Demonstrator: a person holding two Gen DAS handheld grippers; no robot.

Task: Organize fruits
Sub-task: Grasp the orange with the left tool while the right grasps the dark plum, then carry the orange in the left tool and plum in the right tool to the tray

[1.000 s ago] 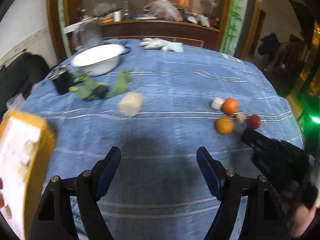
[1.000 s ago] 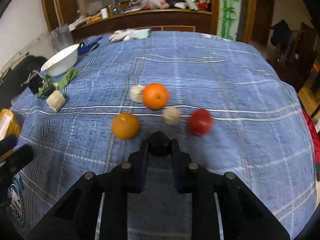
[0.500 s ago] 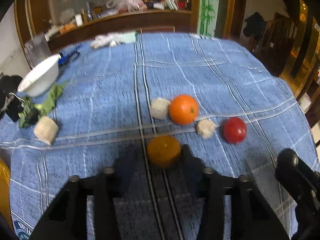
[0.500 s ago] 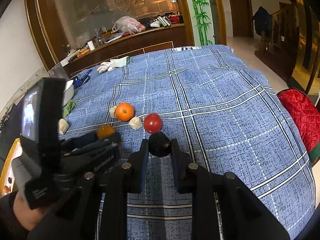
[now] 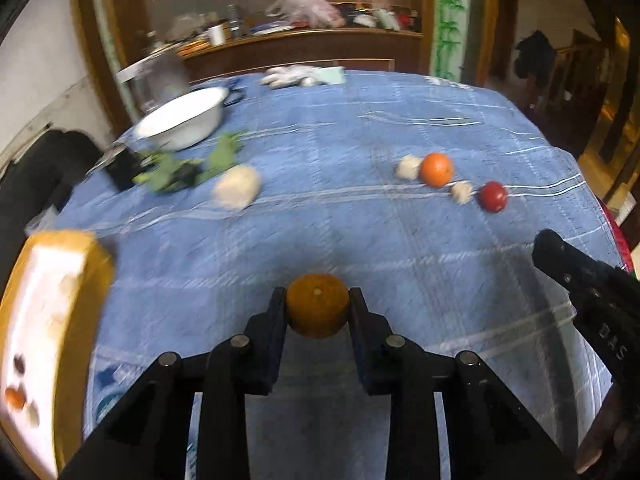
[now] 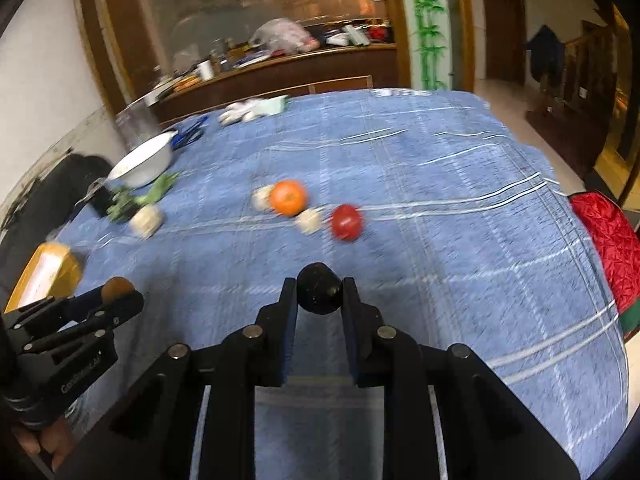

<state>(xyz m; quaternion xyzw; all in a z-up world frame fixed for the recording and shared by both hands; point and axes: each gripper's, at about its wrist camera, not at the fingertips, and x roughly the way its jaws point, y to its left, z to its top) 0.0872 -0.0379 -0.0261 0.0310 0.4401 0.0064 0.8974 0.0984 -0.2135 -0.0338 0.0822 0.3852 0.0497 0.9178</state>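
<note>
While aloft over the tablecloth (image 5: 360, 140): left gripper (image 5: 317, 306) jaws clamping an orange (image 5: 317, 305), right gripper (image 6: 319, 294) a dark fruit (image 6: 319, 293).

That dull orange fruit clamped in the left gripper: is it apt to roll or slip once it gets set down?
Probably rolls: the orange fruit looks round, like the brighter orange on the blue tablecloth. The left gripper holds it only by its sides, so slipping seems possible. It keeps its shape between the jaws, so likely firm.
</note>
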